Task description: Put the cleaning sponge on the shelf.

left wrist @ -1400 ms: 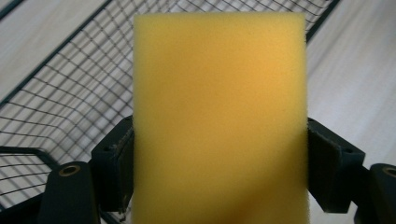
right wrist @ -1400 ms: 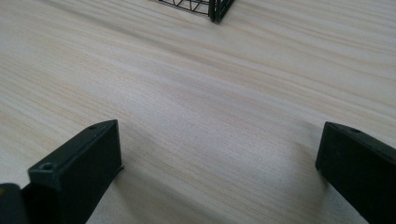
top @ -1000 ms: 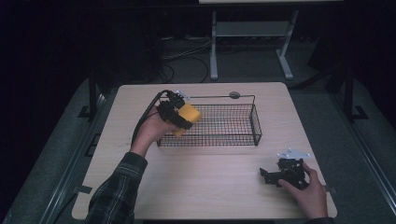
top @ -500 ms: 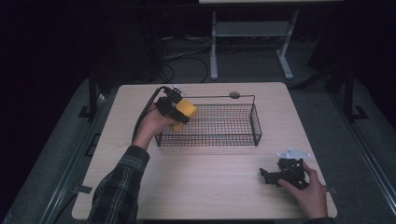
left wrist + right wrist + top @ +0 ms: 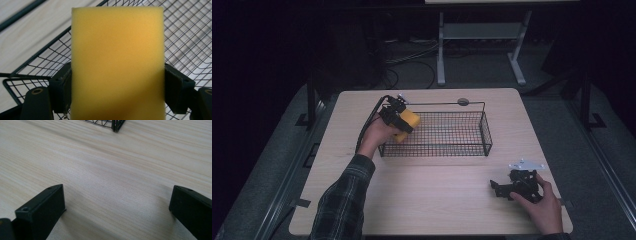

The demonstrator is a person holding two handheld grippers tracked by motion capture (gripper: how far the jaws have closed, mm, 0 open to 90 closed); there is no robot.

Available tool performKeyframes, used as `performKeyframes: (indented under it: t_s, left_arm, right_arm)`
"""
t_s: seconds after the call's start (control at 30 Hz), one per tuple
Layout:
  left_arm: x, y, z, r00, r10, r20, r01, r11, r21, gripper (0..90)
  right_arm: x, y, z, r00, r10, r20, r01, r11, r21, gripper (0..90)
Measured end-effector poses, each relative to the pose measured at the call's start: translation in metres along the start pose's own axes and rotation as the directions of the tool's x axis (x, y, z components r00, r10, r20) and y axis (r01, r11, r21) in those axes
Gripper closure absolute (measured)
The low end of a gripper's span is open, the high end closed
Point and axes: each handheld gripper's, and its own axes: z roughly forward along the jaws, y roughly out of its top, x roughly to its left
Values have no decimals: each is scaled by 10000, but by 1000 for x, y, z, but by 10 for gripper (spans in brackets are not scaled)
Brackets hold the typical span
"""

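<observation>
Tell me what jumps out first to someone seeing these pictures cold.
The yellow sponge grabs the eye: the left gripper clamps it between its fingers over the left end of the black wire basket. Next comes the right gripper, open and resting on the bare wooden table near its front right corner, holding nothing.

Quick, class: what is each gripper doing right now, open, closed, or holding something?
Left gripper: closed on the yellow sponge, over the wire basket's left end.
Right gripper: open, holding nothing, low over the table.
</observation>
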Motion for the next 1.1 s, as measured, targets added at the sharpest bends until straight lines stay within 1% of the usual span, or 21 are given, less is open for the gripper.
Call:
performKeyframes:
  t_s: [0.23, 0.4, 0.47, 0.57, 0.67, 0.8, 0.9, 0.97, 1.1]
  left_arm:
    - [2, -4, 11, 10000, -32, 59, 30, 9997, 259, 227]
    - [0, -4, 18, 10000, 47, 1, -47, 9989, 472, 227]
    - [0, -5, 20, 10000, 18, -2, -18, 9986, 526, 227]
    - [-1, -7, 23, 10000, -28, 72, 24, 9985, 544, 227]
    - [-1, -8, 26, 9999, -21, 141, 12, 9976, 687, 227]
    - [-1, -9, 25, 9999, -17, 131, 9, 9978, 665, 226]
    - [0, -9, 26, 9998, -22, 220, 6, 9972, 744, 224]
    - [-1, -9, 26, 9997, 1, 244, -19, 9975, 705, 221]
    - [-1, -8, 26, 9997, 41, 247, -58, 9975, 711, 198]
  right_arm:
    - [0, 0, 0, 10000, 1, 0, -1, 10000, -1, 0]
    - [0, 0, 0, 10000, 9, 0, -9, 10000, -3, 0]
    - [0, 0, 0, 10000, 5, 0, -5, 10000, -5, 0]
    - [0, 0, 0, 10000, -3, -1, 3, 10000, -2, 0]
    - [0, 0, 0, 10000, 3, -2, -3, 10000, -6, 0]
    - [0, 0, 0, 10000, 0, 0, 0, 10000, -2, 0]
    - [0, 0, 0, 10000, -1, 0, 1, 10000, -1, 0]
    - [0, 0, 0, 10000, 1, 0, -1, 10000, 0, 0]
    - [0, 0, 0, 10000, 2, 0, -2, 10000, 0, 0]
